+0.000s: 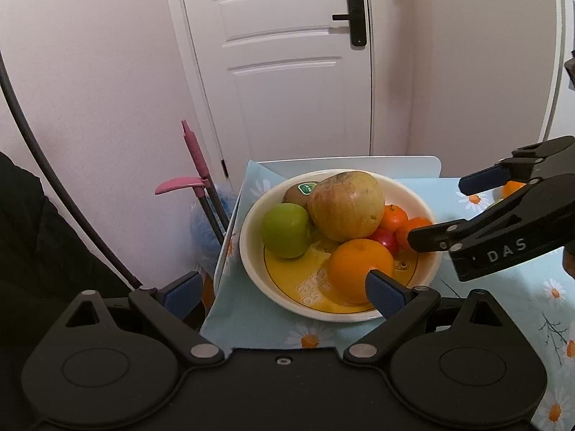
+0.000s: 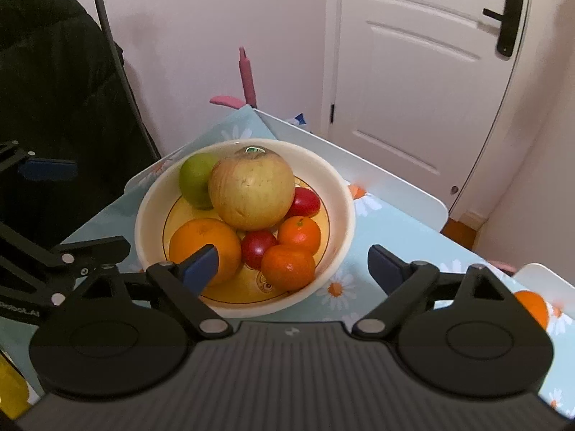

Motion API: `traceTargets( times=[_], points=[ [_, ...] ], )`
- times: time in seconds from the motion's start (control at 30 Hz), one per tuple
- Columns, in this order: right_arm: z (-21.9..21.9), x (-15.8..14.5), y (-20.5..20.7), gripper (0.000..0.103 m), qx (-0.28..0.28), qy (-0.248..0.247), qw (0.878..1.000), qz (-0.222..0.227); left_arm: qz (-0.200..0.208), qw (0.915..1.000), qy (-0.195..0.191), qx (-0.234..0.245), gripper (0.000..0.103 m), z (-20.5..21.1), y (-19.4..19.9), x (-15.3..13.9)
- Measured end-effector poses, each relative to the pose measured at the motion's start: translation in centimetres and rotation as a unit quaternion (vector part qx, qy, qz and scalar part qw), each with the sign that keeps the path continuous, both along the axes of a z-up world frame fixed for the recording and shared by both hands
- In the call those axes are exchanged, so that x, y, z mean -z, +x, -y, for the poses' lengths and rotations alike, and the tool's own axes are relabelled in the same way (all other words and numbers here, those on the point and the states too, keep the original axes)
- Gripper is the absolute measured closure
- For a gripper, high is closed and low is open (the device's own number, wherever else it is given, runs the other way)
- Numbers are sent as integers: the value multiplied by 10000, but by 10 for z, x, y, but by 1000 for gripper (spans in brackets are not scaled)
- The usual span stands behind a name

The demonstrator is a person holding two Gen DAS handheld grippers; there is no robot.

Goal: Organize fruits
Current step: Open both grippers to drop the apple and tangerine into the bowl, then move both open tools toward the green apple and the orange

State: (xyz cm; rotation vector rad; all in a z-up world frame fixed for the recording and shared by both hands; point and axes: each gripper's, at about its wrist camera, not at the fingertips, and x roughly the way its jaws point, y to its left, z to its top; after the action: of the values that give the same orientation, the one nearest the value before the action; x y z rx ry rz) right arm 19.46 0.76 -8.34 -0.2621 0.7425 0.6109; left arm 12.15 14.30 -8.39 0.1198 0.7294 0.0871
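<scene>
While the left wrist view looks down over the table's far left corner, the cream bowl [image 1: 251, 251] sits there on the daisy tablecloth [image 1: 251, 319], loaded up: a big yellowish apple [image 1: 346, 206] on top, a green apple [image 1: 286, 230] on its left, a kiwi [image 1: 300, 192] with a green sticker behind, a large orange [image 1: 359, 265] at the front, plus two mandarins [image 1: 395, 217] and a red fruit [image 1: 386, 240] on the right. The left gripper [image 1: 280, 292] is spread wide with nothing in it, its right pad in front of the orange. The right gripper [image 1: 436, 210] reaches in from the right, jaws apart and empty.

From the right wrist view, same bowl [image 2: 345, 194], same pile, and here two red fruits [image 2: 258, 248] show. The right gripper [image 2: 293, 264] gapes open over the bowl's near rim, gripping nothing. Another orange [image 2: 533, 307] lies on the cloth near the table's right edge, outside the bowl.
</scene>
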Motion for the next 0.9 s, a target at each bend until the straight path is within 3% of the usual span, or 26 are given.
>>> traceTargets(
  times=[0.57,0.9],
  points=[
    [35,-52,-45,0,852,237,9957,273,271,9992,-5,288,4,13,-10,-44],
    [82,-70,-69,0,1295,318,9902,422,411,9980,7,486,4,38,-17,-64]
  ],
)
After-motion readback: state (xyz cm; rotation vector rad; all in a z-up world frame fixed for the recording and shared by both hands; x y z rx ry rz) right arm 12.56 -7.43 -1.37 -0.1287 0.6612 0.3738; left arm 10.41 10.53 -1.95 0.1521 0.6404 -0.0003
